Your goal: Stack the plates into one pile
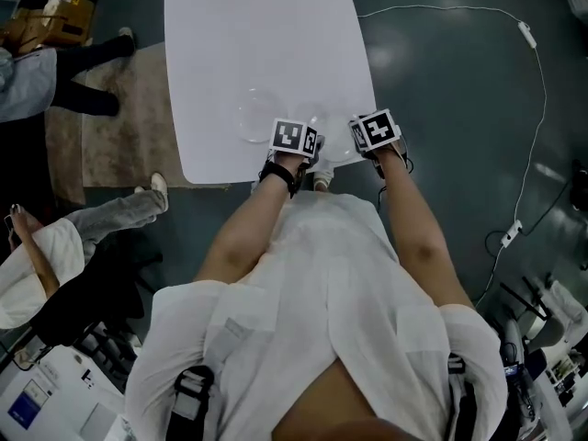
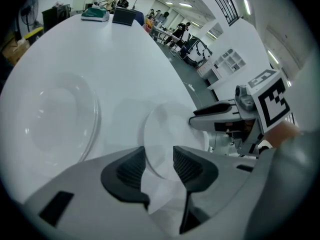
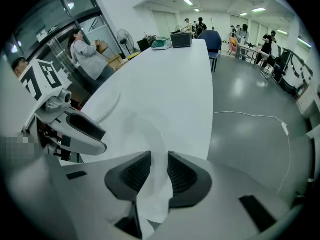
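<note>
1. The right gripper point(image 3: 159, 166) has its fingers narrow and pressed on the right rim of a small clear plate point(image 2: 170, 129). The rim fills the gap between them.
2. This plate is at the near edge of the white bench point(image 2: 125, 54), between the two grippers.
3. The left gripper point(image 2: 159, 154) keeps its fingers wide. The near rim of the same plate stands in the gap, but the fingers do not seem to press it.
4. A larger clear plate point(image 2: 55, 119) lies flat just to the left, apart from the small one.
5. I judge that the rim grip is there to lift the small plate onto the larger one. There is no pile yet.
6. The rim looks thin and smooth, so it may slip from a grip on one side.
</note>
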A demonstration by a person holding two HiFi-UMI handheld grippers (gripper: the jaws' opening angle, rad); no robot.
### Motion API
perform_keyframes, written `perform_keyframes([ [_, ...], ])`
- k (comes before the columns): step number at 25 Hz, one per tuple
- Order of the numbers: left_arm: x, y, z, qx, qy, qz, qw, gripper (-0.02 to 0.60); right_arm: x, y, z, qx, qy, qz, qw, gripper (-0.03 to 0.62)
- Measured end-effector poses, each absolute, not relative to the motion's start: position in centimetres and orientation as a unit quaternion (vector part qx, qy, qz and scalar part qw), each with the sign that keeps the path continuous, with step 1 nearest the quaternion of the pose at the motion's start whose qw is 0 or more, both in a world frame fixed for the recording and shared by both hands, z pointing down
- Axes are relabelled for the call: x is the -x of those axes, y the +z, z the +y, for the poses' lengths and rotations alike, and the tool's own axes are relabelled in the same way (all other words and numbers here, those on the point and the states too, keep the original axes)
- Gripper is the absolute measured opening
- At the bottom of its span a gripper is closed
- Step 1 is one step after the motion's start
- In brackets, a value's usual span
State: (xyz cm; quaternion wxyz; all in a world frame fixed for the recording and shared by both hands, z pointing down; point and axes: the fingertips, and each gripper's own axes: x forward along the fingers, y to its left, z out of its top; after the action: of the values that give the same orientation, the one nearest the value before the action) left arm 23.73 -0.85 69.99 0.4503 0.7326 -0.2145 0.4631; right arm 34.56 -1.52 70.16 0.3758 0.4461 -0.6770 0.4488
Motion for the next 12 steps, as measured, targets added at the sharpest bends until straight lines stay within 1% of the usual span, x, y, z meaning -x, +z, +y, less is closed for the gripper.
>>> perform_keyframes([
  [5,-22.8,70.3,-1.5,-0.727,0.45,-0.241,0.459,0.091,-33.9,70.0,-1.5,-0.436,0.461,-0.679,0.369,0.117],
  [12,-22.6,70.1,-1.5,-0.721,0.445,-0.262,0.462,0.079,-33.9,69.7,-1.3,-0.432,0.467,-0.676,0.372,0.11],
])
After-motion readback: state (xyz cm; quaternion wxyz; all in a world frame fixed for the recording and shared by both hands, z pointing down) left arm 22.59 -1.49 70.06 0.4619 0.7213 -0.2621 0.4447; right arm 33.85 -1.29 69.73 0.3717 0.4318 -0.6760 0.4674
